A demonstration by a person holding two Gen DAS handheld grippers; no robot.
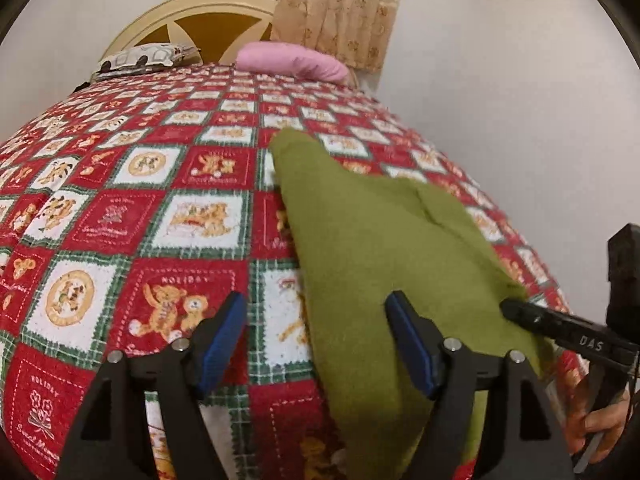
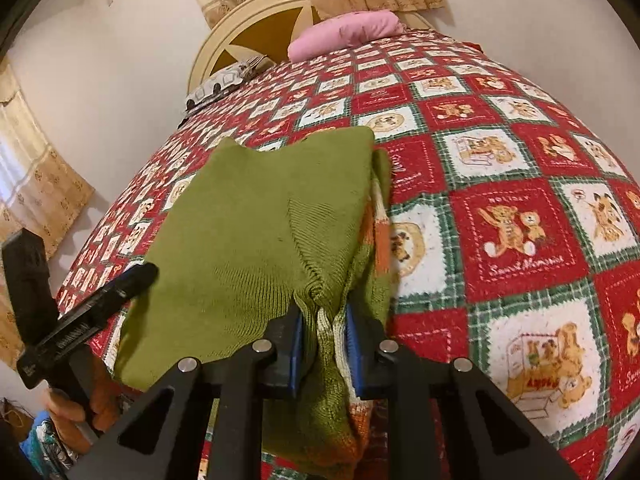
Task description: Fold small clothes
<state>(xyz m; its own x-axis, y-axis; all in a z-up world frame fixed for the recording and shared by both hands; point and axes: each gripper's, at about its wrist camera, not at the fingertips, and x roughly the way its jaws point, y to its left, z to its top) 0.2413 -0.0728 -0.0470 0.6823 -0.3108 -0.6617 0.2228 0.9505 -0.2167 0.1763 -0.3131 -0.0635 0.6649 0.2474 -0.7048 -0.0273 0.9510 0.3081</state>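
Note:
A small green knit garment (image 2: pixel 256 236) with orange and white stripes lies partly folded on the red checked bedspread (image 2: pixel 500 208). My right gripper (image 2: pixel 324 336) is shut on a bunched fold of its near edge. In the left wrist view the green garment (image 1: pixel 380 248) lies to the right, and my left gripper (image 1: pixel 316 320) is open and empty, its right finger over the garment's left edge. The right gripper (image 1: pixel 516 310) shows at the garment's right edge there. The left gripper (image 2: pixel 140 272) shows at the garment's left edge in the right wrist view.
A pink pillow (image 1: pixel 292 62) and a patterned cushion (image 1: pixel 148 58) lie at the head of the bed against a cream headboard (image 1: pixel 192 12). Beige curtains (image 1: pixel 340 12) hang behind. White walls flank the bed.

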